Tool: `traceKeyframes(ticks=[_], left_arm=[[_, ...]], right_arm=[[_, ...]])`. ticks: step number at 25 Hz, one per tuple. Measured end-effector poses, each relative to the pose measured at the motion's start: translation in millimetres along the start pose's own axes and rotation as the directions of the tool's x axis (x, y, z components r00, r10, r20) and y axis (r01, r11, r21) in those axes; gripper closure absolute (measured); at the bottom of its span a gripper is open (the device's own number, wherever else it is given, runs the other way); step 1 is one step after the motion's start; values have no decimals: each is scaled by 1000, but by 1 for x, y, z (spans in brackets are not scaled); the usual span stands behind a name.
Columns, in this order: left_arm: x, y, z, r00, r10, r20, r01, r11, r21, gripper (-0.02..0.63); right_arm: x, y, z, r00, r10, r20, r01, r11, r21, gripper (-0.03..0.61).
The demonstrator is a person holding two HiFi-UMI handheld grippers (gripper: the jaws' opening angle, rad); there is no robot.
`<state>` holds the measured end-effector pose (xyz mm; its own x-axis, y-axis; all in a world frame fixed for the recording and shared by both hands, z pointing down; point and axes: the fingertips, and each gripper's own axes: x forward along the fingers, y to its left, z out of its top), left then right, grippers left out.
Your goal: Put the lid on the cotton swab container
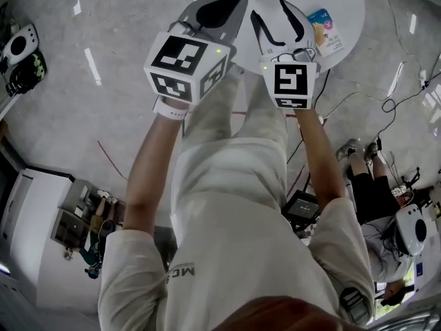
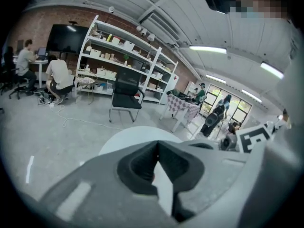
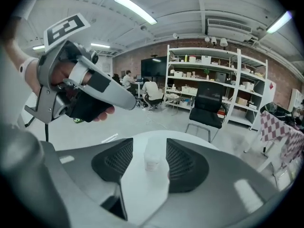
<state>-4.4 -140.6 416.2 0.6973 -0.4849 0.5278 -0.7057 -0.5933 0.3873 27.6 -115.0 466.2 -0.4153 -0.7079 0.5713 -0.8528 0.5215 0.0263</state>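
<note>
Above the table (image 1: 344,5), the left gripper (image 2: 157,148) is pressed together. The right gripper (image 1: 275,16) is spread, clear of the cotton swab container (image 3: 153,158).

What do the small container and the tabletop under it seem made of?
The container looks like clear plastic: the white surface shows through it. The tabletop looks like smooth matte white laminate or painted board; hard to tell which.

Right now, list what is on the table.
A clear container stands on the table, seen between the right gripper's open jaws; a packet lies near its edge. In the head view the left gripper and the right hide its middle.
</note>
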Motion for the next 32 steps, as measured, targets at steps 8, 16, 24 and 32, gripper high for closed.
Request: traceKeyframes(ticks=[8, 16, 24, 32], left_arm=[[-67, -46, 34, 996, -1, 85, -4, 998, 59, 614], [-131, -83, 62, 988, 19, 155, -35, 994, 104, 614], [-201, -119, 103, 961, 47, 273, -92, 984, 154, 614], [-255, -153, 131, 915, 39, 403, -137, 967, 217, 614]], right_arm=[[-73, 14, 52, 999, -2, 55, 1, 1000, 2, 533], [-151, 20, 124, 987, 31, 159, -38, 999, 38, 580], [-217, 36, 183, 971, 73, 226, -80, 996, 24, 580], [-273, 51, 222, 927, 18, 376, -38, 998, 48, 580]])
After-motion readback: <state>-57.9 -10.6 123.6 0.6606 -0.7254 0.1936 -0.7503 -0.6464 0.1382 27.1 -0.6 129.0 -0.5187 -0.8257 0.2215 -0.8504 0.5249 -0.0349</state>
